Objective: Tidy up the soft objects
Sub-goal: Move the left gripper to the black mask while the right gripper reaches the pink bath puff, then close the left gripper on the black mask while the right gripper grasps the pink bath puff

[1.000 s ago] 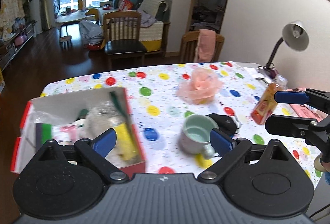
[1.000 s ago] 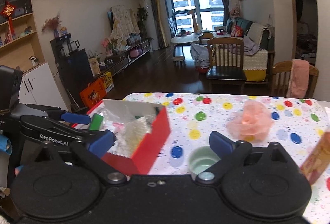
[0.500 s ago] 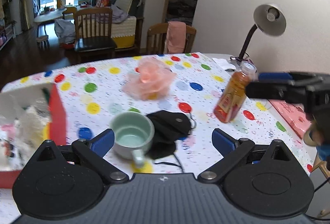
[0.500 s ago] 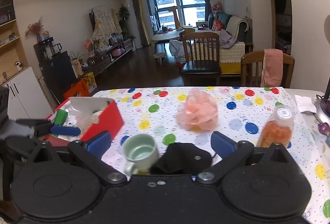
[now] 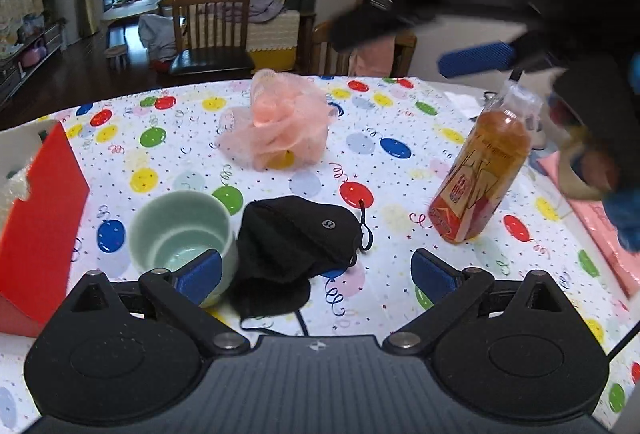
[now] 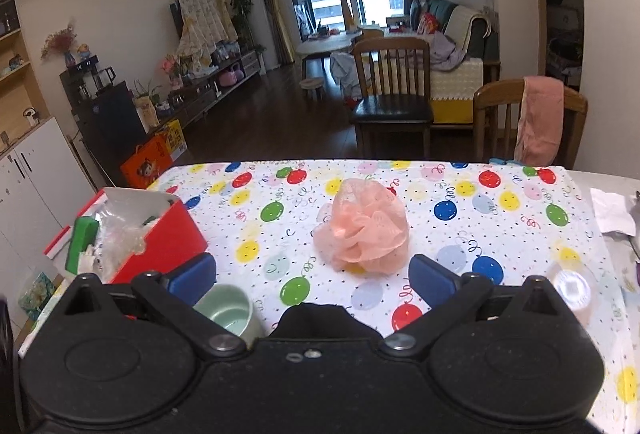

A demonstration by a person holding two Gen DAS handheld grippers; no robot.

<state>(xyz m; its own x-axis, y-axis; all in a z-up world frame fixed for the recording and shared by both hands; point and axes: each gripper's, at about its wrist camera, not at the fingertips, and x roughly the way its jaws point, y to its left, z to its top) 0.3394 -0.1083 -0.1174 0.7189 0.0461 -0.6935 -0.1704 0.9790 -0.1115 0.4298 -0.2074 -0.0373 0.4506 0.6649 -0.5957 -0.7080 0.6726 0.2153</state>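
Both grippers hover with fingers spread wide, holding nothing: the left gripper (image 5: 316, 272) above a black face mask (image 5: 296, 238) lying against a pale green cup (image 5: 180, 230), the right gripper (image 6: 312, 280) facing a pink mesh bath pouf (image 6: 362, 232) mid-table. A red box (image 6: 160, 242) stands left; an orange drink bottle (image 5: 484, 170) stands right.

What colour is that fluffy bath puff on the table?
The bath puff is peach-pink, clearest in the right wrist view.

Cup (image 5: 180, 230) left of mask (image 5: 296, 238); bottle (image 5: 484, 174) right.
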